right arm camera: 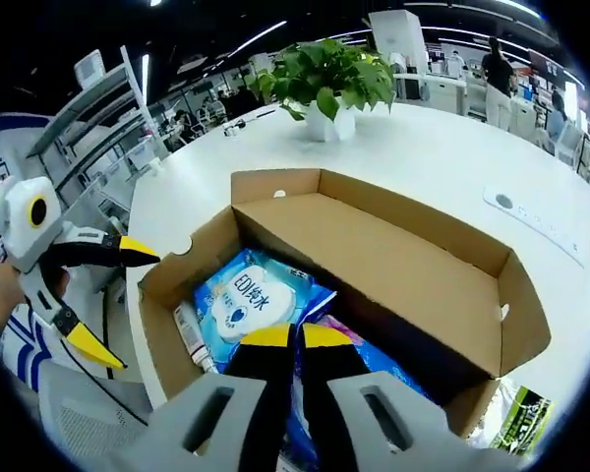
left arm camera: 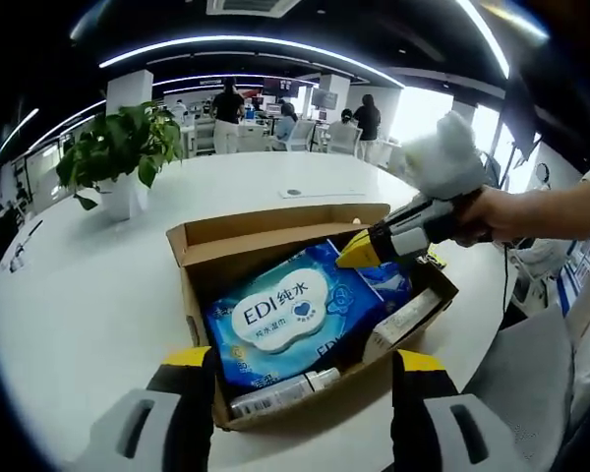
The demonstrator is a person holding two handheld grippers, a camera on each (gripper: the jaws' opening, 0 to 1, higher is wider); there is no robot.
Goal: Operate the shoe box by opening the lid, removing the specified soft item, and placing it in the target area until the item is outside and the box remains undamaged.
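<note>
Box (left arm camera: 275, 246) sits open on a big white table (left arm camera: 88, 295) in an office; left gripper (left arm camera: 305, 379) spread, right gripper (right arm camera: 295, 339) pressed together over wipes (right arm camera: 244, 303).

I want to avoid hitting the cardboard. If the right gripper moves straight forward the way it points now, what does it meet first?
Most likely the blue wet-wipes pack inside the open box; the right gripper, jaws nearly together, points down at it. Depth is uncertain.

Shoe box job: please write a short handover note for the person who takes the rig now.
Left tool: open, at the near edge of the shoe box.
Right tool: shut, tips inside the box over the blue wet wipes pack, holding nothing visible.
Done: lid is open, box looks undamaged.
Left: grasp the soft pack, lift it out, place it on the white table.
</note>
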